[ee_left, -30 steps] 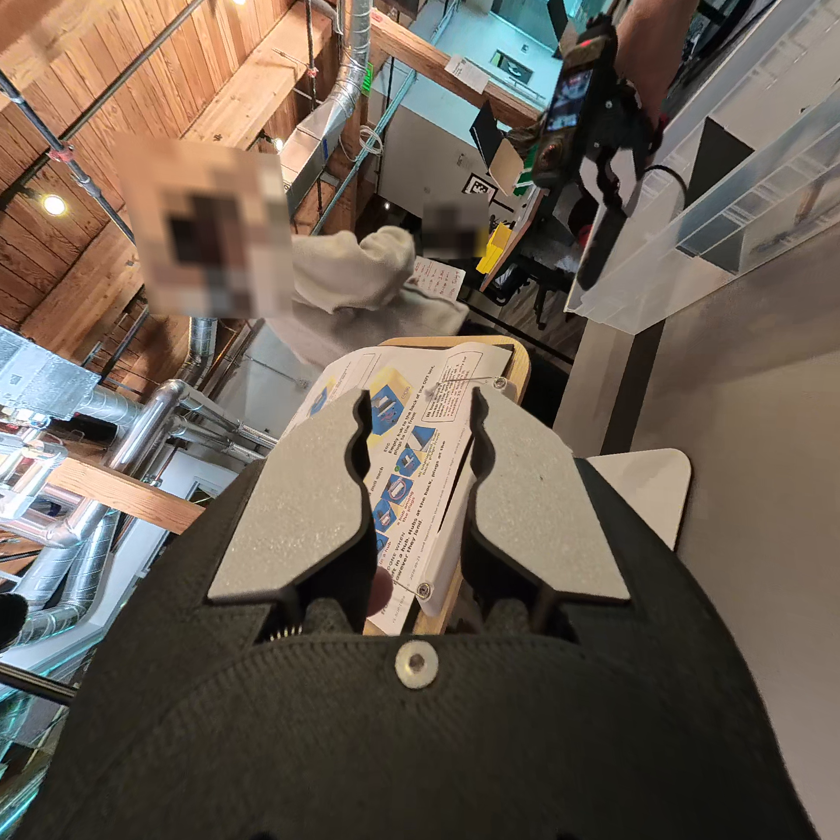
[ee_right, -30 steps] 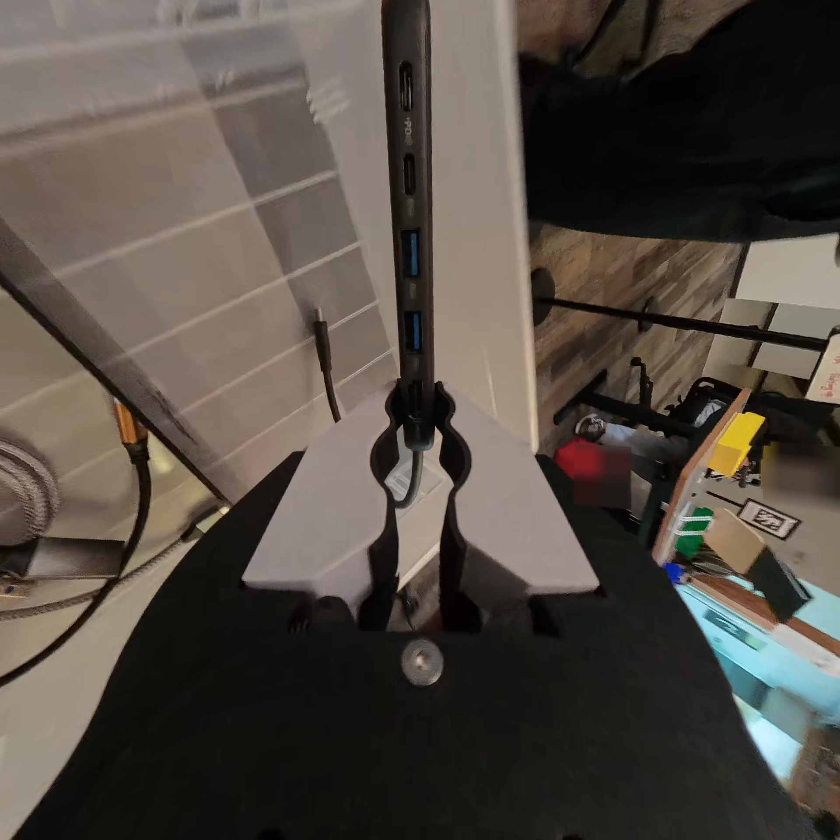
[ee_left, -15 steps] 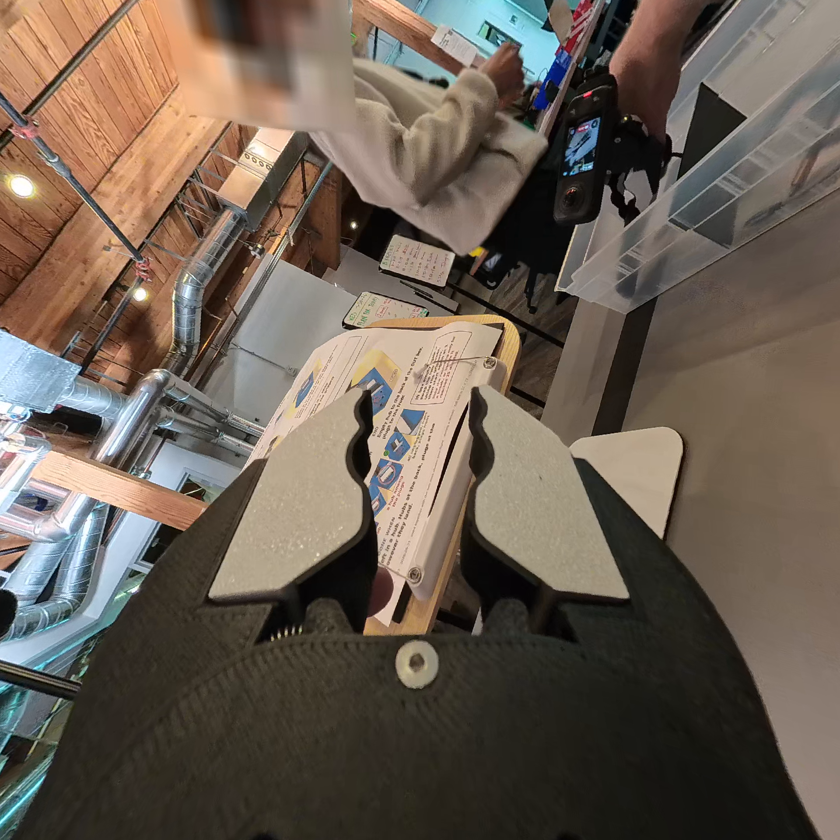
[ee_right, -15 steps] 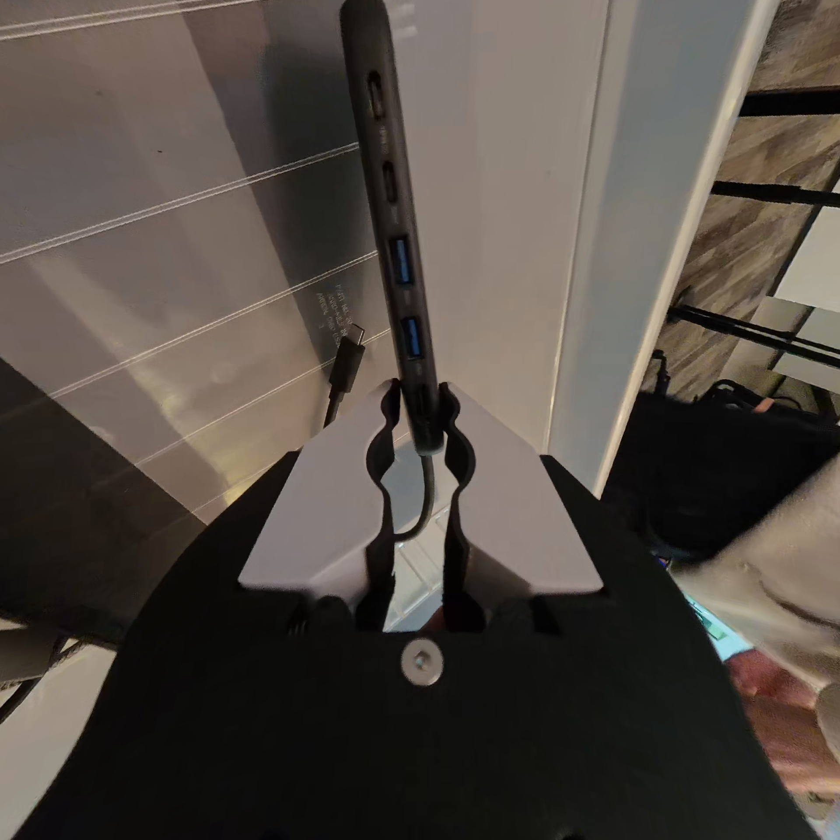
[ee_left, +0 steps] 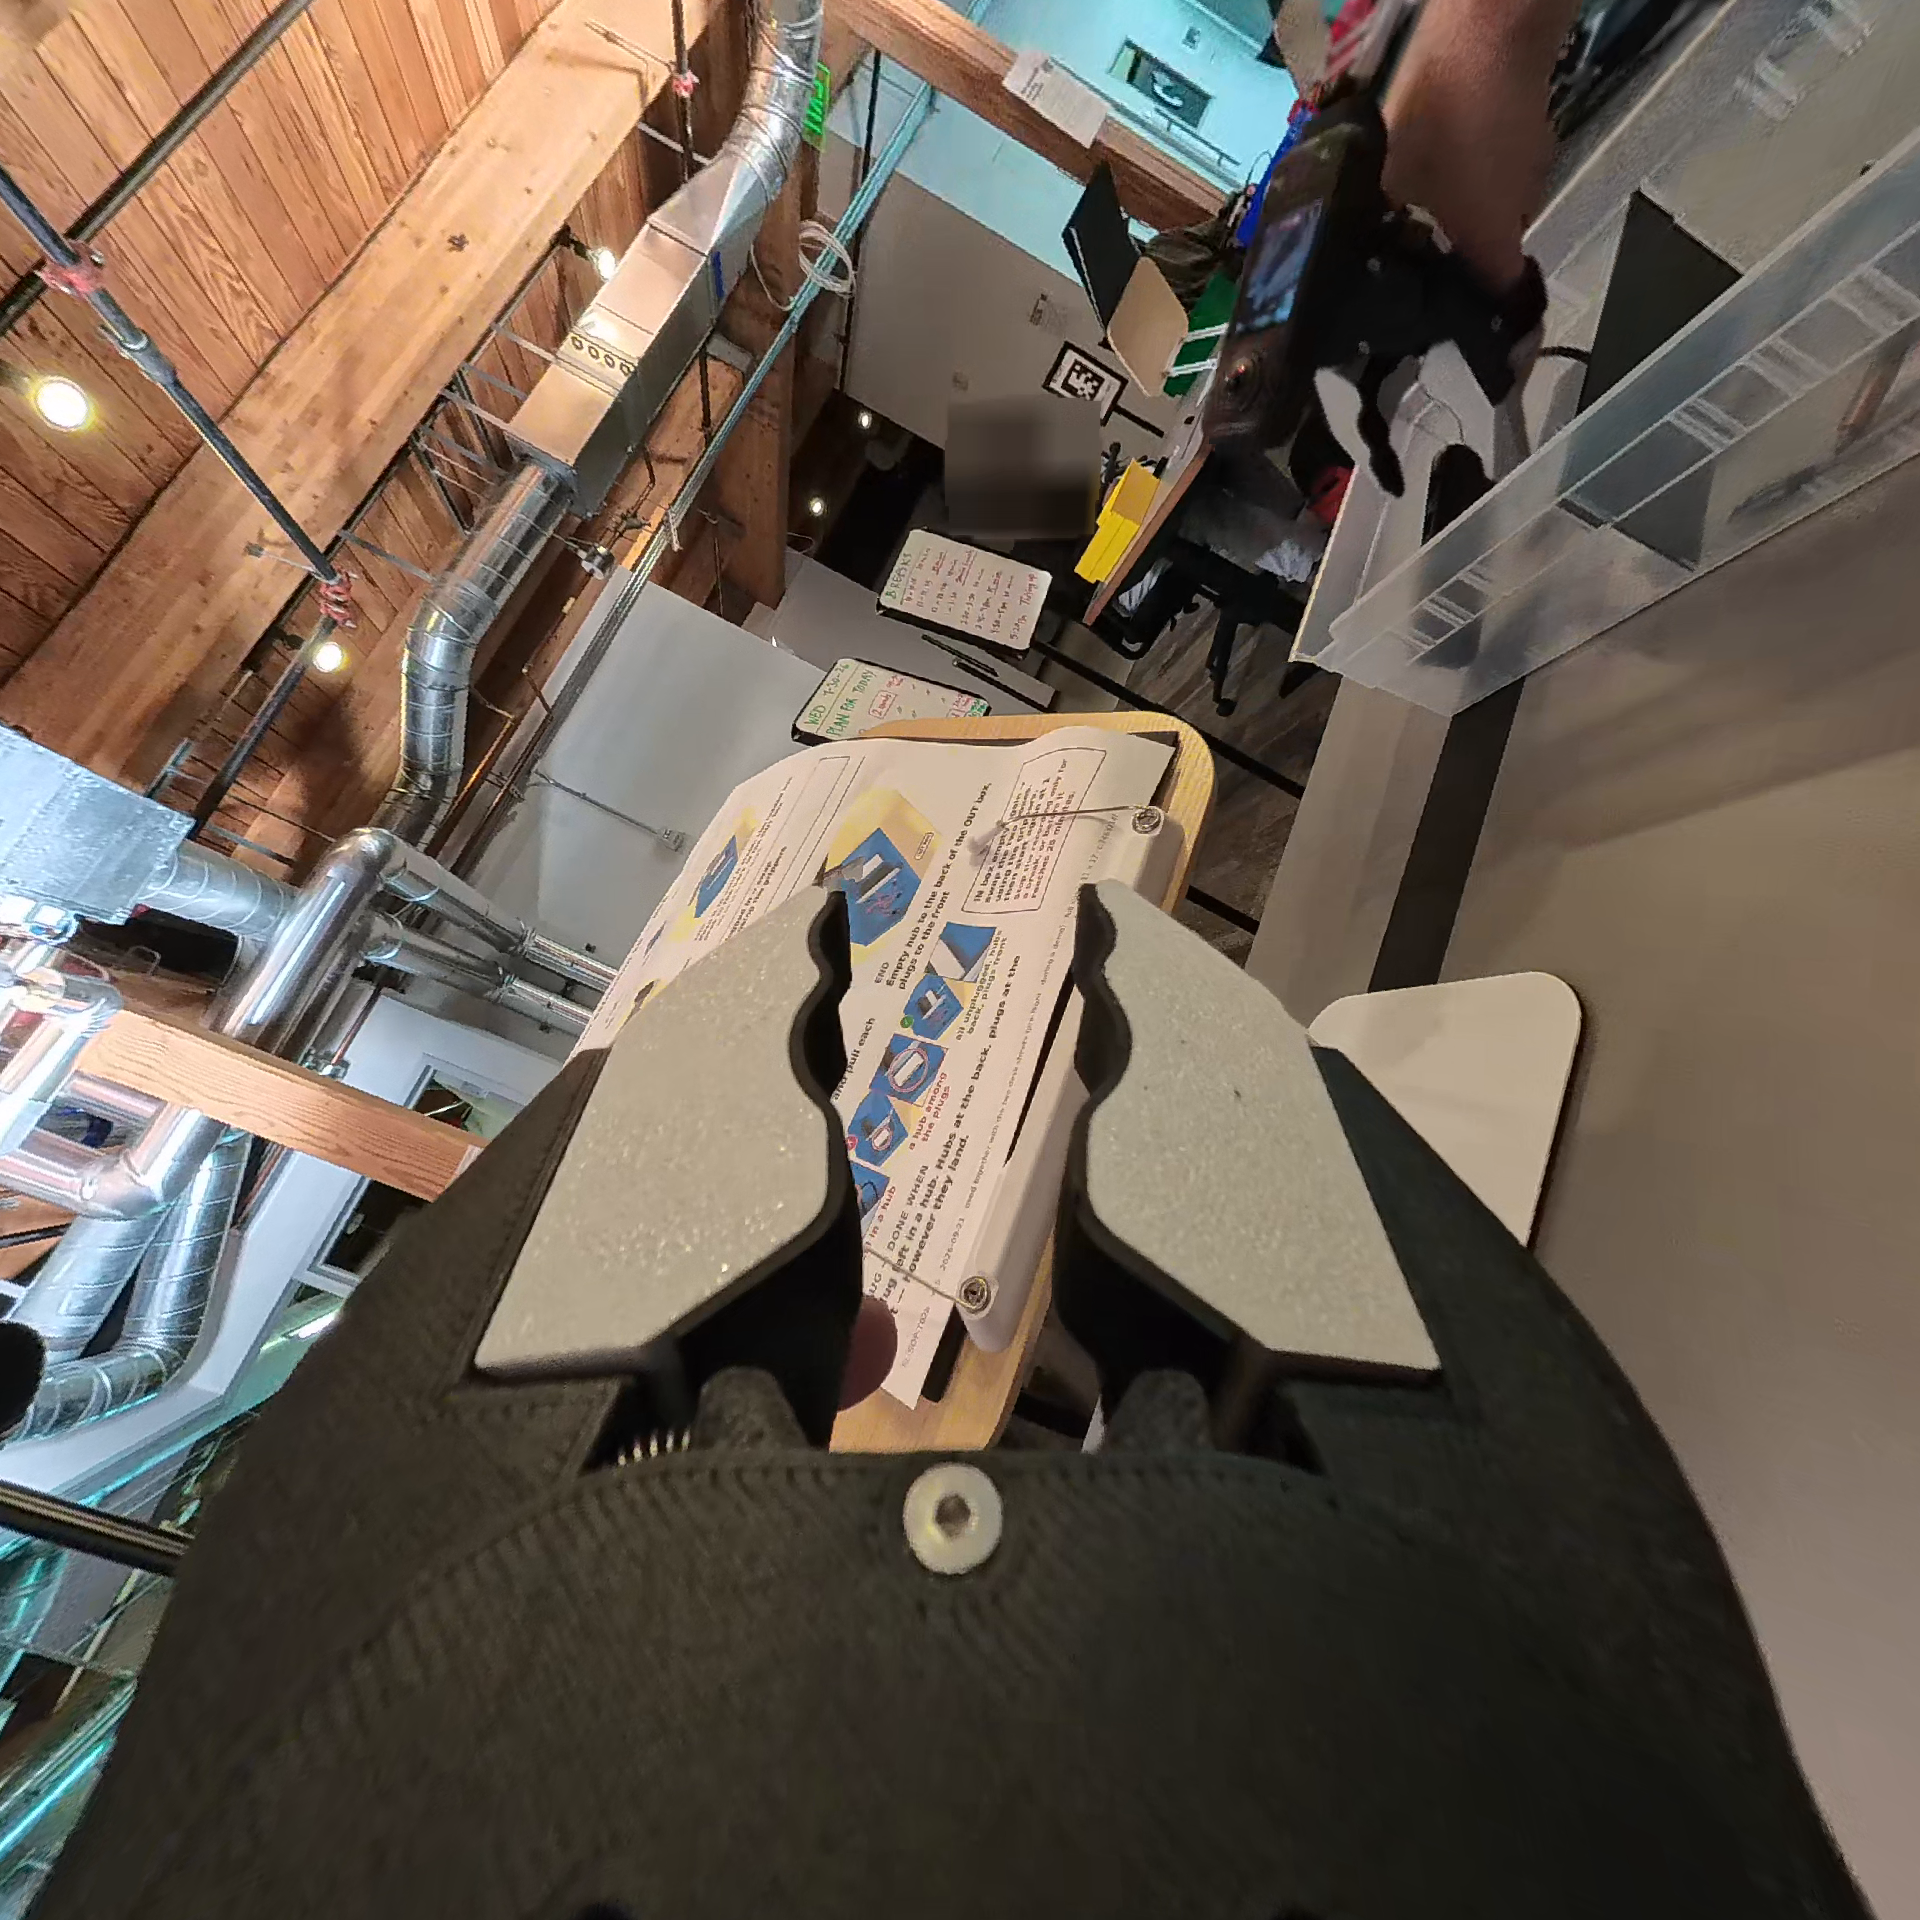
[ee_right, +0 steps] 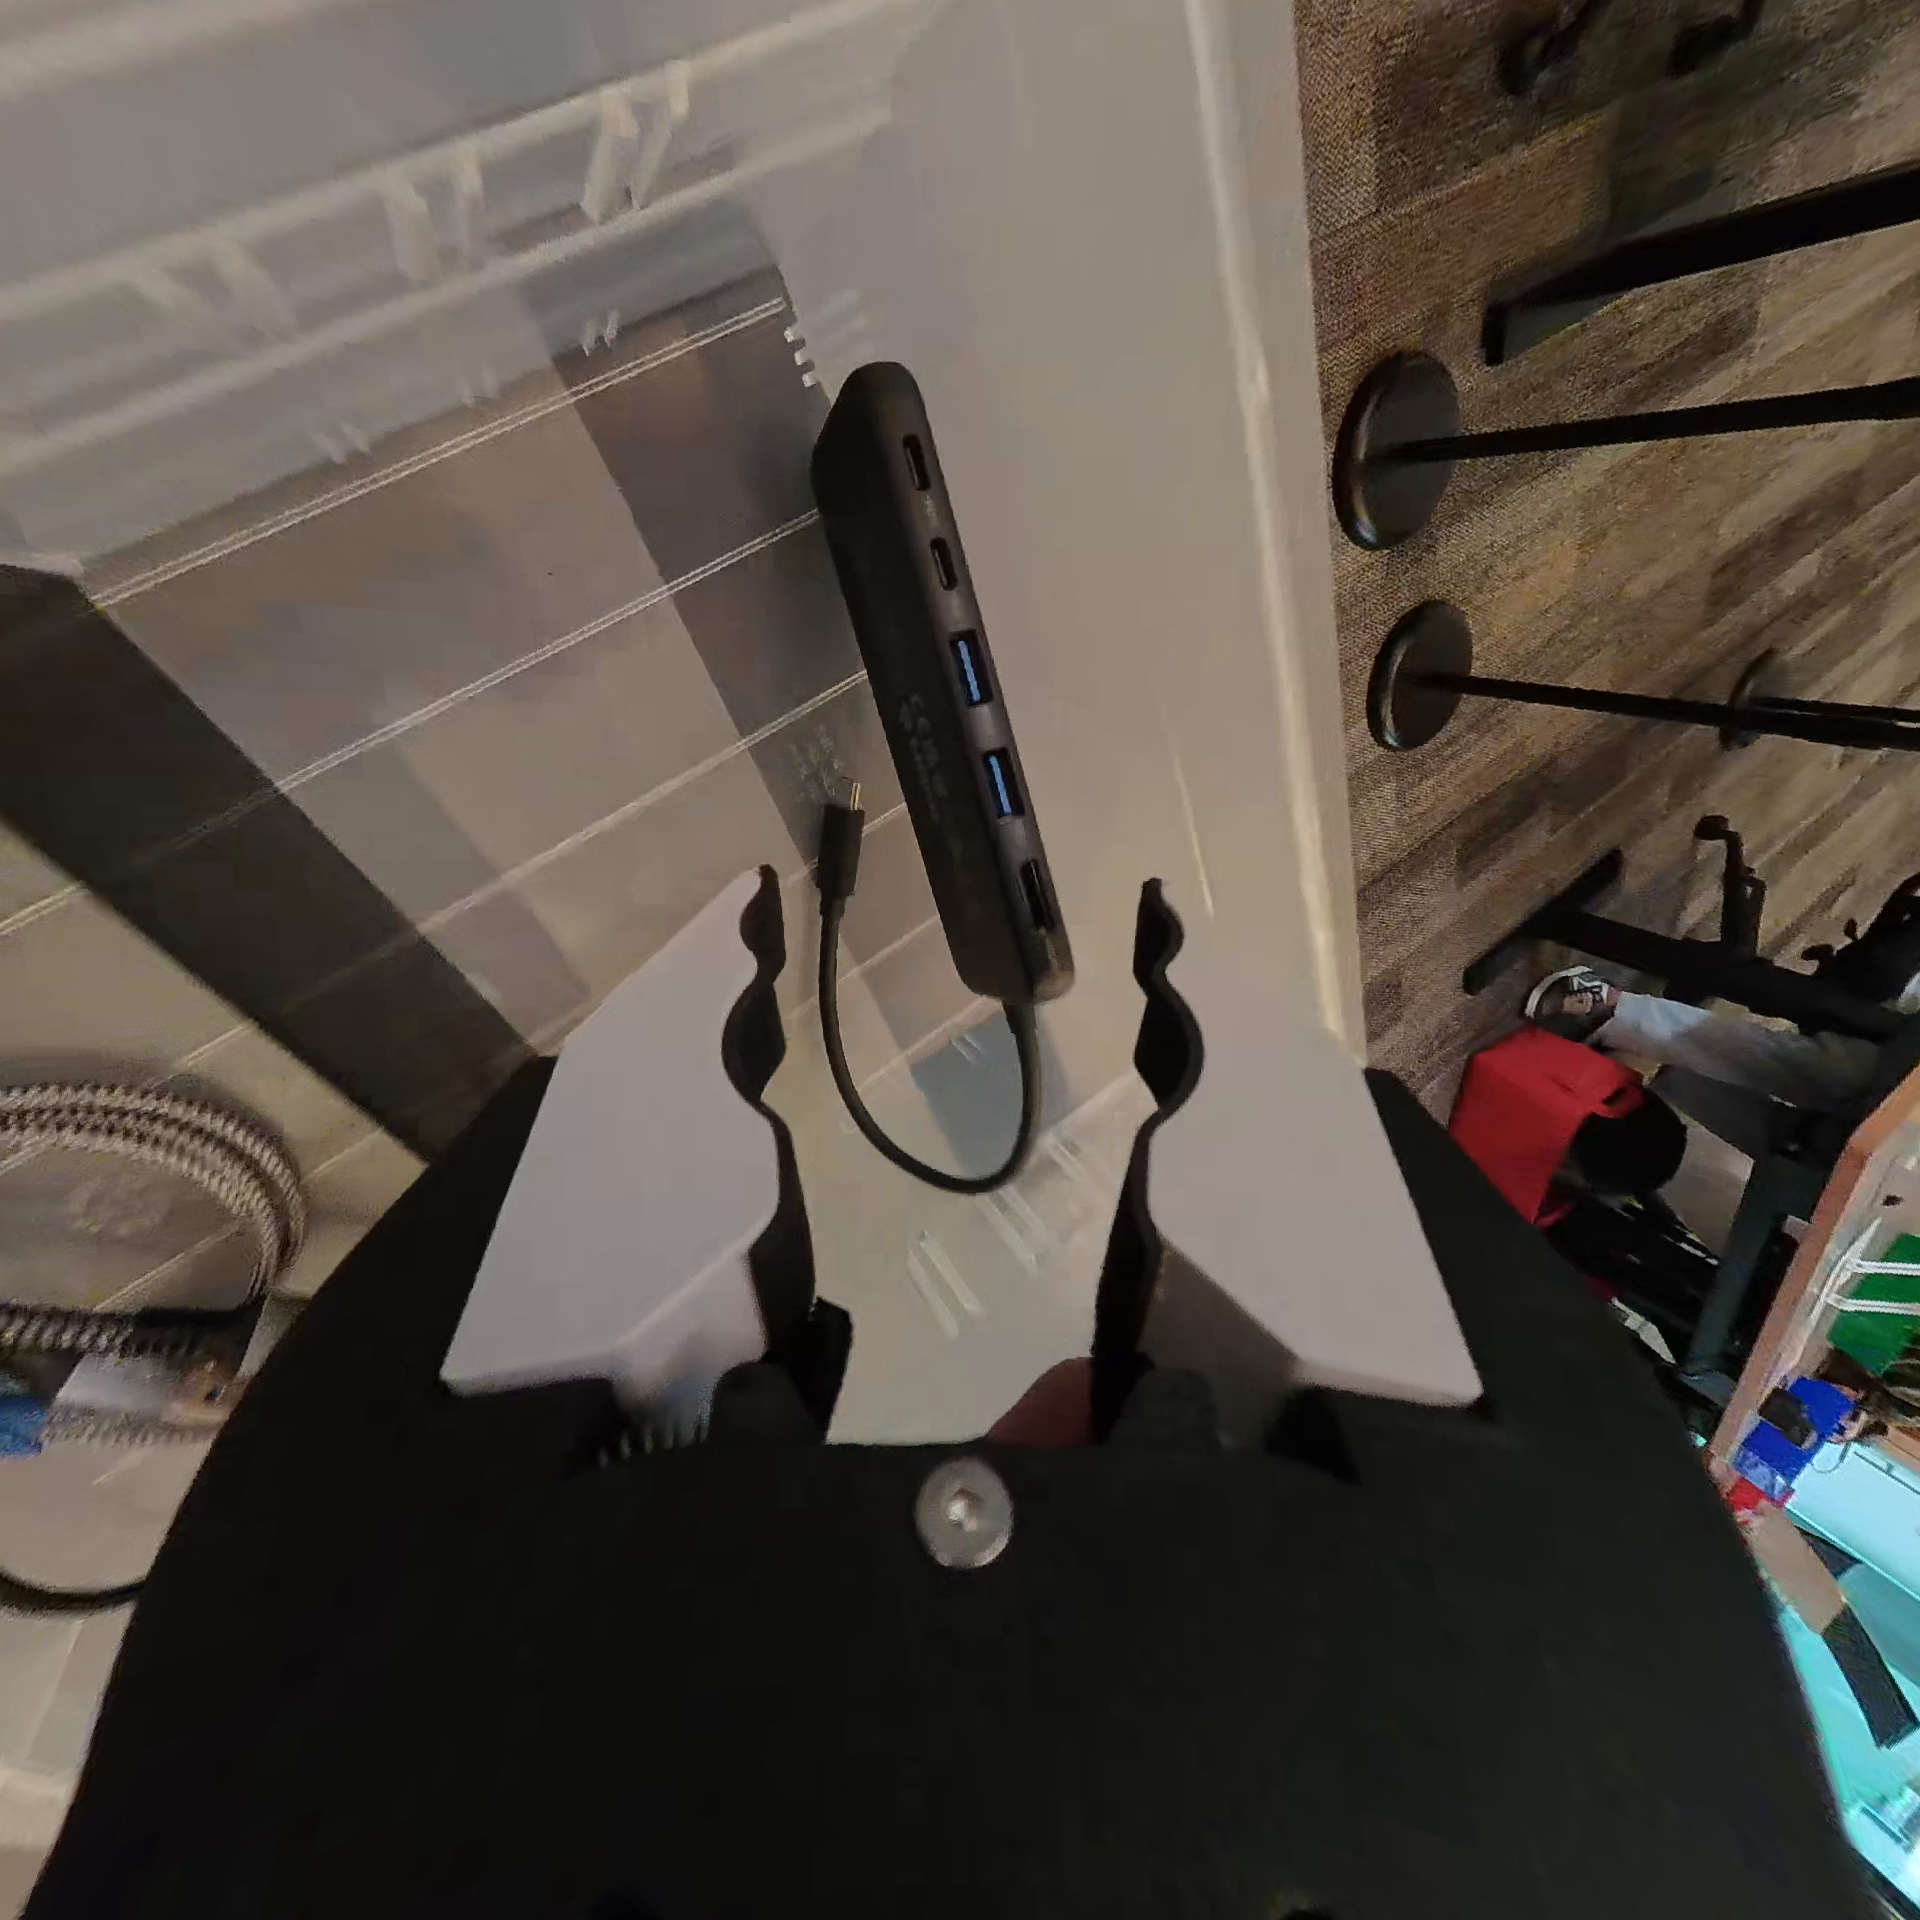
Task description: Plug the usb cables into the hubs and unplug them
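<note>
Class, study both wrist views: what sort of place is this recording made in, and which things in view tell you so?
Probably a converted industrial workshop or lab: exposed metal ducts under a wooden plank ceiling, handwritten whiteboards, and a clear plastic bin holding a USB hub.

Left gripper (ee_left: 951,914): black ribbed printed body, grey speckled wavy-edged fingers (ee_left: 686,1132), silver hex screw (ee_left: 951,1519). Right gripper (ee_right: 954,883): same build, pale fingers (ee_right: 634,1174).
</note>
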Available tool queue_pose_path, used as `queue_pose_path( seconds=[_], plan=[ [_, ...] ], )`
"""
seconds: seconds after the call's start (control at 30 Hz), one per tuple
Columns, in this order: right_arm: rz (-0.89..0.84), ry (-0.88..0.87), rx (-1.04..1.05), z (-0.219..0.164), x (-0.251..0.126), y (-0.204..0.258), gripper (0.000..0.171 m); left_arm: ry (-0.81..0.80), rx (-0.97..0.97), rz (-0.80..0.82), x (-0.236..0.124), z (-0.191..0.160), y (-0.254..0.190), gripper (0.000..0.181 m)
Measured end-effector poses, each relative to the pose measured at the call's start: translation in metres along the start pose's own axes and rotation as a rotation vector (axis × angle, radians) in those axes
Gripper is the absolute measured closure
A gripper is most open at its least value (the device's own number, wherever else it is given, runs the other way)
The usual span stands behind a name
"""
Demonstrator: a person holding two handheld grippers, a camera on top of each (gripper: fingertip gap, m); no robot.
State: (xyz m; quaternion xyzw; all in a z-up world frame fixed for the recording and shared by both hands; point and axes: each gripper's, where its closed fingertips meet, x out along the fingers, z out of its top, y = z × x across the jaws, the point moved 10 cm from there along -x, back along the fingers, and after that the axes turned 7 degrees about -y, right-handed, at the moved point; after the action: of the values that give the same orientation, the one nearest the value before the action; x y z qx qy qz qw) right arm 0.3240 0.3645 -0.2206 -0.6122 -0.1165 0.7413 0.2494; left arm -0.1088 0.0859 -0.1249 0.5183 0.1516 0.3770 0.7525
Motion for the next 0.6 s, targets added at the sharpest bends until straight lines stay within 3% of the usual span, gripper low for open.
queue_pose_path(
  seconds=[0.13, 0.3, 0.47, 0.6],
  plan=[
    [-0.05, -0.022, -0.014, 0.007, -0.04, -0.005, 0.104, -0.001, -0.006, 0.009, -0.001, 0.0, 0.003, 0.14],
    [-0.221, -0.189, 0.013, 0.051, -0.132, 0.003, 0.115, -0.012, -0.012, 0.029, -0.003, 0.004, 0.008, 0.144],
    [-0.305, -0.691, 0.157, 0.129, -0.25, 0.058, 0.127, -0.021, -0.017, 0.046, -0.005, 0.011, 0.012, 0.145],
    [-0.368, -1.187, 0.182, 0.181, -0.319, 0.125, 0.124, -0.041, -0.029, 0.035, -0.004, 0.013, 0.01, 0.151]
  ],
)
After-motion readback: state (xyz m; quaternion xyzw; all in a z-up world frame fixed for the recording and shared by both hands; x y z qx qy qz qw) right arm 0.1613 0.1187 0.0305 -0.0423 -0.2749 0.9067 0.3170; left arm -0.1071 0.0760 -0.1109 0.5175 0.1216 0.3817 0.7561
